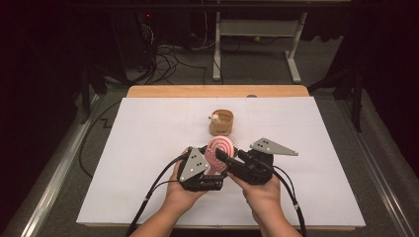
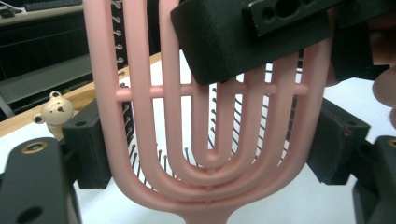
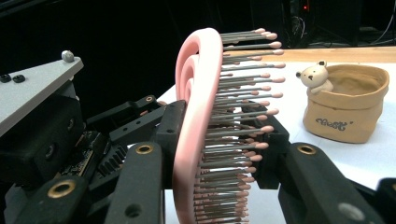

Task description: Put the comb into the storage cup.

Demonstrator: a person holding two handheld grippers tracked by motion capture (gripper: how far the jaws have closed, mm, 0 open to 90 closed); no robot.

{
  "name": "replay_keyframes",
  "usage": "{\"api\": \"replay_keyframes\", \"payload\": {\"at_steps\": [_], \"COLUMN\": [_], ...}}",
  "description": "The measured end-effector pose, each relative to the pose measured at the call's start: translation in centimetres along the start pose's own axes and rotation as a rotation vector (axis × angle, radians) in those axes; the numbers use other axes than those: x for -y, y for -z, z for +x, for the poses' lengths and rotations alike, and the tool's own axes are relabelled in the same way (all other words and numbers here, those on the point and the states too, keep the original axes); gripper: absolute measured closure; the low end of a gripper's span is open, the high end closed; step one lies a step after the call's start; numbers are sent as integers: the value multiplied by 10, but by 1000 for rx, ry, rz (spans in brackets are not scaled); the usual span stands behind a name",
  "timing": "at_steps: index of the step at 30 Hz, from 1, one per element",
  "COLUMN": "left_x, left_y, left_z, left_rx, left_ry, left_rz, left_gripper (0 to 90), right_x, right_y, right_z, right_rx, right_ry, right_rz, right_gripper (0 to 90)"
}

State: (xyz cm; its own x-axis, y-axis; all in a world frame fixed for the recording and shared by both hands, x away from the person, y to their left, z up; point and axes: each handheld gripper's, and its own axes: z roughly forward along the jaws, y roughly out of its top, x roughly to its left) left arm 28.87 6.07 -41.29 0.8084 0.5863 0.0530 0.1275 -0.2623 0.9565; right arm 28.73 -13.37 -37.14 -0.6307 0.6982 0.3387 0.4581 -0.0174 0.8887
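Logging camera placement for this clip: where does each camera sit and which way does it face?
High view: above the near table edge, looking forward and down; forearms, left tool and right tool on the pink hairbrush.
Left gripper view: on the left tool, facing the brush's ribbed back; black jaws flank it.
Right gripper view: on the right tool, brush edge-on.
Both gripper views share the bear pouch.

Brush btwn hand-held grippers; pot behind (on table).

A tan pot with a small bear figure stands on the white table.
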Motion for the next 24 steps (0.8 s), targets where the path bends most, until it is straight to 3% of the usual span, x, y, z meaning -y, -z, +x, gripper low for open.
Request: {"api": "replay_keyframes", "payload": {"at_steps": [24], "left_x": [0], "left_y": [0], "left_z": [2], "left_rx": [57], "left_ry": [26], "left_rz": [-24], "left_gripper": [137], "right_x": [-5], "right_y": [3], "right_z": [4], "right_rx": [-7], "right_ry": [50], "right_rz": [-14], "right_gripper": [649]}}
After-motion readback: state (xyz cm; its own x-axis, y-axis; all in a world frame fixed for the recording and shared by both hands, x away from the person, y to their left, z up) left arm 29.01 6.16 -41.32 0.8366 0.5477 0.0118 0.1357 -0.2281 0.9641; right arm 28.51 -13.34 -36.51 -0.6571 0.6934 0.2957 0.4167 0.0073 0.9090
